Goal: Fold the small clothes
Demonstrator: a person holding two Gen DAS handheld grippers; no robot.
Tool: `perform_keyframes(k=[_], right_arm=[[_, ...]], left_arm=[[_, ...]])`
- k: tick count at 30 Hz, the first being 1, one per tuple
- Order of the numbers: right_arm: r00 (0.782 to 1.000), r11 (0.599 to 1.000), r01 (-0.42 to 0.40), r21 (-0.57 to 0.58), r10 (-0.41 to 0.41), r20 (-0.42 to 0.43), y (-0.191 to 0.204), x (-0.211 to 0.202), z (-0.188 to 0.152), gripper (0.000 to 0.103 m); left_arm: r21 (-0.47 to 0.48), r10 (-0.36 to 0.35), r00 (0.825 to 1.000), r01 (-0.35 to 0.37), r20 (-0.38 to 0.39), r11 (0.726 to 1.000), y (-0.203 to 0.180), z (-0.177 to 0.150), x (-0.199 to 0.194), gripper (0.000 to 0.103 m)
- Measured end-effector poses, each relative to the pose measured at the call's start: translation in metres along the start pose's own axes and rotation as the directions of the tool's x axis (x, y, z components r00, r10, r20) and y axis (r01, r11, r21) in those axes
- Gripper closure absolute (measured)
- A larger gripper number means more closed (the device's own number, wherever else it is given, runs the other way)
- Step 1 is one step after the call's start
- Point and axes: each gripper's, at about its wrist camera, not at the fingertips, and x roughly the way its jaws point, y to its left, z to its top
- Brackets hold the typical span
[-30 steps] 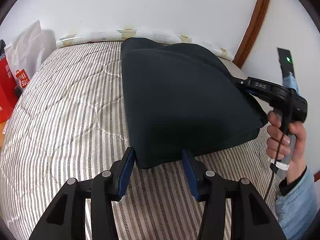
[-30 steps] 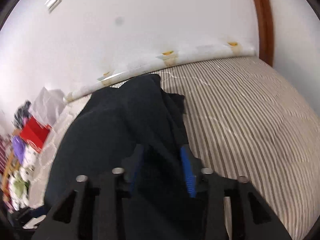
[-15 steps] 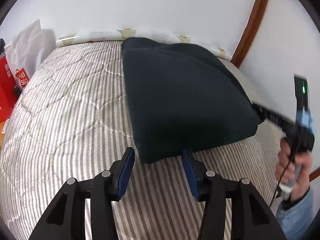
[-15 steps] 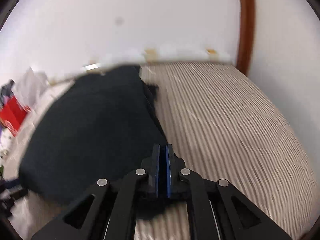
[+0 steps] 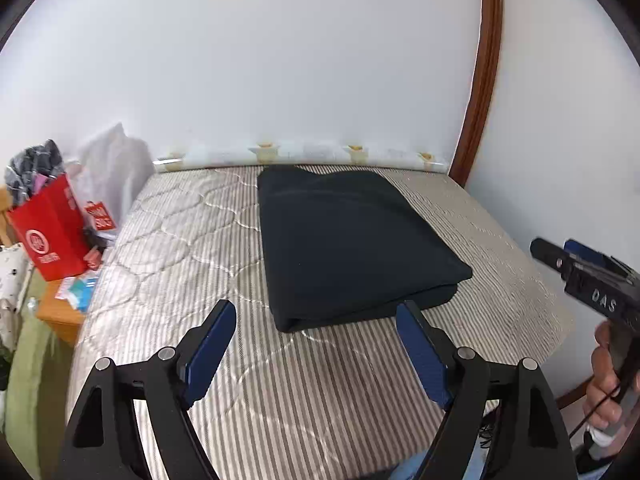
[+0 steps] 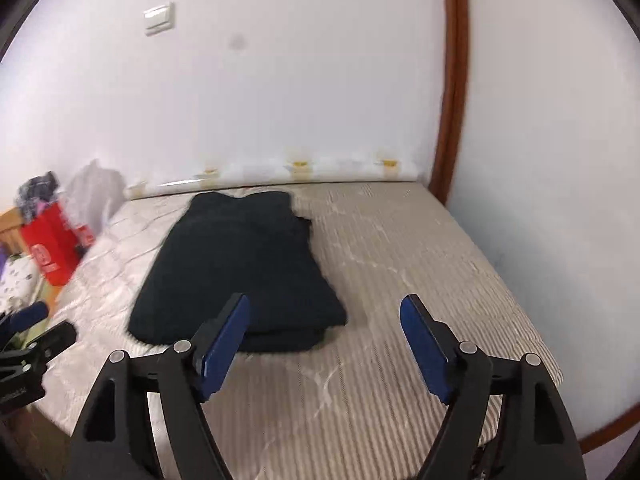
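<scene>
A dark navy garment (image 5: 344,240) lies folded in a flat rectangle on the striped mattress (image 5: 168,264), its folded edge toward me. It also shows in the right wrist view (image 6: 240,276). My left gripper (image 5: 316,312) is open and empty, held back from and above the garment's near edge. My right gripper (image 6: 324,312) is open and empty, pulled back near the garment's near right corner. The right gripper also shows at the right edge of the left wrist view (image 5: 576,264), held in a hand.
A red paper bag (image 5: 48,232) and a white plastic bag (image 5: 112,164) stand left of the bed beside a wooden nightstand (image 5: 60,312). The white wall and a brown door frame (image 5: 480,92) border the bed at the back and right.
Both grippers have let go of the garment and drawn back and up. The right gripper, shut half a second ago, is now open. The garment now lies flat.
</scene>
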Motion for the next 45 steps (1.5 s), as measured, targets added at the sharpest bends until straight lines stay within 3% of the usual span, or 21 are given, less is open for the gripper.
perform_keyframes(k=[2,7,16,45], right_arm=[[1.0,1.0,0.002,0.024,-0.002,0.008,-0.002,-0.014,-0.004,0.01],[0.999,0.999,0.038,0.017,-0.038,-0.006,-0.004,-0.039,-0.017,0.003],[0.997,0.996,0.08,0.037,-0.08,0.008,-0.012,-0.066,-0.029,0.002],[0.993,0.993,0.112,0.027,-0.113,0.038,-0.011,-0.087,-0.035,0.002]], left_arm=[[0.015,0.019,1.0,-0.019,0.021,1.0,-0.006,-0.001,-0.015,0.018],[0.03,0.039,0.998,-0.04,0.054,0.999,-0.014,-0.008,-0.044,0.013],[0.023,0.047,0.996,-0.049,0.081,0.999,-0.019,-0.014,-0.059,0.013],[0.032,0.07,0.993,-0.073,0.09,0.997,-0.028,-0.018,-0.067,0.013]])
